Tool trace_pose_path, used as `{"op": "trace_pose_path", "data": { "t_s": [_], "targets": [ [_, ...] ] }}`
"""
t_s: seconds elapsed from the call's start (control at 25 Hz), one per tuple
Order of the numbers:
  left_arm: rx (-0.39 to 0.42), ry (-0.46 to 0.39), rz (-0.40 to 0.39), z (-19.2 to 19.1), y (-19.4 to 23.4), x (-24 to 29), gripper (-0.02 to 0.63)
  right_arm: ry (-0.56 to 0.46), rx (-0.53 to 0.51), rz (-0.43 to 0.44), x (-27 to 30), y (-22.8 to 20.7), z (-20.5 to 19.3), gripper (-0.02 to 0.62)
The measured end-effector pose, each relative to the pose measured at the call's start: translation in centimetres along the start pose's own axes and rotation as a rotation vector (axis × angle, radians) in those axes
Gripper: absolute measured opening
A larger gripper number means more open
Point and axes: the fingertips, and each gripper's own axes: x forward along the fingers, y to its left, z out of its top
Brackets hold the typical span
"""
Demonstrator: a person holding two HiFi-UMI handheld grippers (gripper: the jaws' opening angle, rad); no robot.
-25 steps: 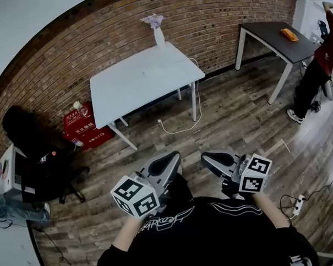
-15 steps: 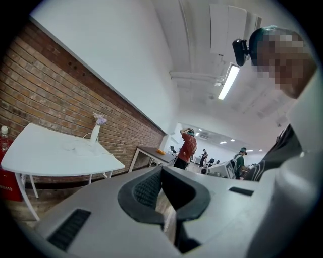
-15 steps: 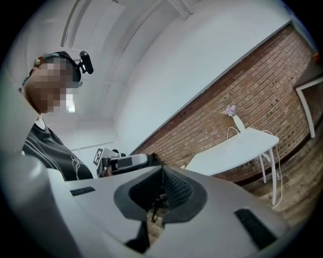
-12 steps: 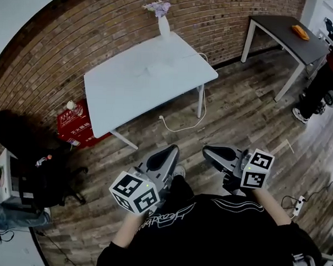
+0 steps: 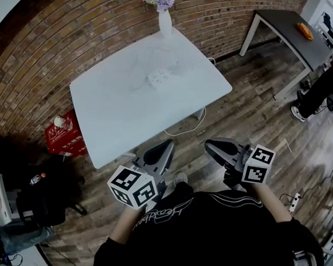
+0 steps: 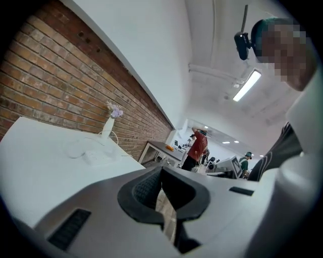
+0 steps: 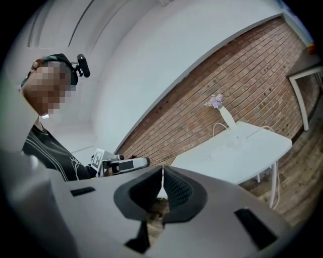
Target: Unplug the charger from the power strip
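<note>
A white power strip [image 5: 159, 77] lies on the white table [image 5: 118, 111], toward its far side. A small white charger [image 5: 176, 70] seems to sit at its right end, too small to be sure. A white cable [image 5: 193, 125] drops off the table to the floor. My left gripper [image 5: 167, 146] and right gripper [image 5: 211, 145] hover side by side just short of the table's near edge, both shut and empty. In the left gripper view the shut gripper [image 6: 161, 170] points past the table [image 6: 35, 166] and strip [image 6: 96, 154]. The right gripper [image 7: 162, 172] faces the table [image 7: 237, 151].
A white vase of flowers [image 5: 165, 19] stands at the table's far edge by the brick wall. A red box [image 5: 60, 136] and a dark chair [image 5: 40, 193] sit at the left. A dark table [image 5: 287, 27] and a person [image 5: 328, 81] are at the right. Another power strip [image 5: 293, 202] lies on the floor.
The white table has come much nearer and larger in the head view as both shut grippers moved toward it. The power strip on it now shows.
</note>
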Motion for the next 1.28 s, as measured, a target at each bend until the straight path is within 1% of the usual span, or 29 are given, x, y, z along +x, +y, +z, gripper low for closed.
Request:
{"op": "trace_pose_path", "data": {
  "t_s": [0.2,0.36,0.48,0.56,0.76,0.92,1.08,1.16,1.2,1.28],
  "targets": [
    [0.017,0.025,0.0,2.5,6.7,1.7,0.005,0.008,-0.026,-0.036,5.8,-3.0,2.9,-0.002],
    [0.047,0.041,0.004,3.5,9.7,3.4,0.005,0.005,-0.028,-0.055,7.7,-5.1,4.1,-0.002],
    [0.057,0.039,0.036,4.1,11.7,4.5,0.005,-0.003,-0.017,-0.058,8.4,-6.9,4.7,-0.002],
    [0.051,0.046,0.057,4.0,13.0,5.5,0.006,-0.002,-0.003,-0.06,8.6,-8.3,4.8,-0.002],
    [0.008,0.068,0.071,4.3,16.2,8.9,0.006,-0.002,0.023,-0.072,9.9,-12.9,5.8,-0.002],
    [0.002,0.093,0.127,5.5,19.5,11.4,0.006,-0.004,0.049,-0.074,11.2,-16.8,7.4,-0.002],
    [-0.025,0.103,0.209,6.5,23.8,14.4,0.008,0.018,0.056,-0.072,12.3,-20.9,9.4,-0.002],
    [-0.038,0.118,0.237,6.8,25.8,16.0,0.01,0.02,0.066,-0.07,12.8,-22.9,10.4,-0.002],
    [-0.042,0.134,0.248,6.8,26.8,16.7,0.018,0.023,0.071,-0.069,13.1,-23.8,10.8,-0.002],
    [-0.048,0.17,0.27,6.5,28.5,17.7,0.062,0.031,0.077,-0.064,13.7,-25.4,11.2,-0.002]
  ]
}}
